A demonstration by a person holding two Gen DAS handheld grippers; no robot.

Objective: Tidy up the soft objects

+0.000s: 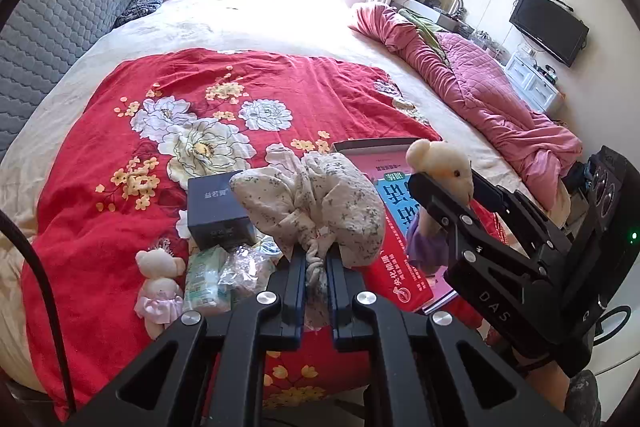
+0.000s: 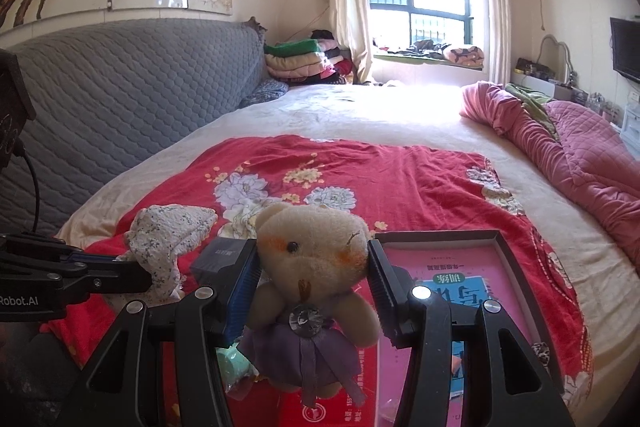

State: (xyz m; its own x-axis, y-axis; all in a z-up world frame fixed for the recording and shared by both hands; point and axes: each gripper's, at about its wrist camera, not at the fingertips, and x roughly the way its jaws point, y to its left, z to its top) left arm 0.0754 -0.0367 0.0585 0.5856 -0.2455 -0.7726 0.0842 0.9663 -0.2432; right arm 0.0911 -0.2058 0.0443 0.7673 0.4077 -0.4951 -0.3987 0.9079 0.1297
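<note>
Right now your right claw (image 2: pixel 312 267) grips the purple-skirted bear (image 2: pixel 312 291) by its head, lifted above the open box (image 2: pixel 496 239); your left claw (image 1: pixel 316 267) is clamped on the knotted floral cloth bundle (image 1: pixel 308 199). That knot is a thin hold, so a jerk could let the bundle slide out. A pink-skirted bear (image 1: pixel 158 283) lies on the red flowered quilt (image 1: pixel 120 163), spread over a bed in a sunlit bedroom.
</note>
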